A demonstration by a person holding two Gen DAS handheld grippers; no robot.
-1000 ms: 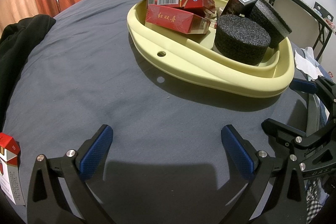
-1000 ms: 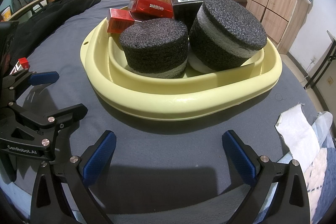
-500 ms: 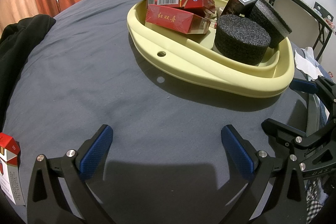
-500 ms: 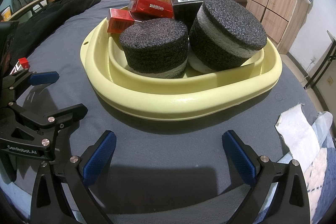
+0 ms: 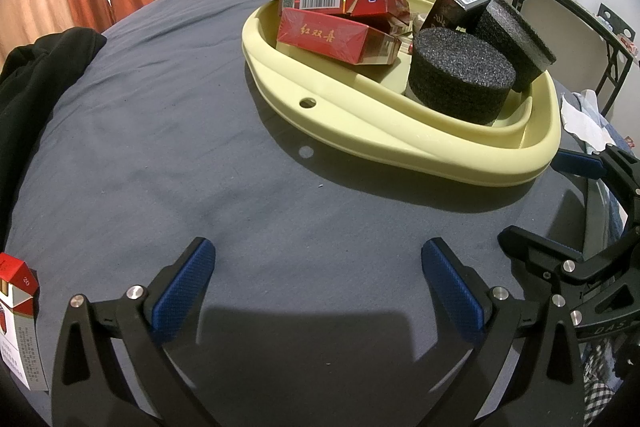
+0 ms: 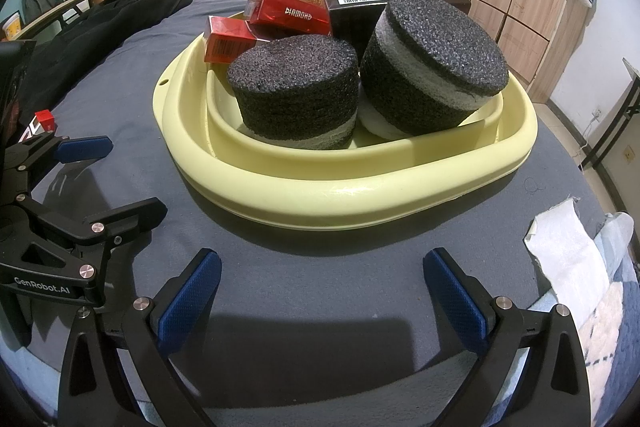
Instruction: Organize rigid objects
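Observation:
A pale yellow basin [image 5: 360, 143] [image 6: 360, 195] sits on the grey bed cover. It holds several red cigarette boxes [image 5: 336, 37] [image 6: 288, 13], a dark box [image 5: 456, 7] [image 6: 360, 11] and two black foam cylinders [image 5: 460, 79] [image 6: 296, 95], one [image 6: 432, 63] tilted. A red and white cigarette pack [image 5: 16, 323] stands on the cover at the far left, also small in the right wrist view [image 6: 43, 119]. My left gripper [image 5: 320, 287] is open and empty, short of the basin. My right gripper [image 6: 320, 291] is open and empty before the basin's near rim.
A black garment [image 5: 36, 75] [image 6: 100, 23] lies on the bed's left side. White cloth [image 6: 568, 251] [image 5: 580, 115] lies at the right edge. Each gripper shows in the other's view: right [image 5: 580, 267], left [image 6: 60, 227]. Curtains and wooden wardrobes stand behind.

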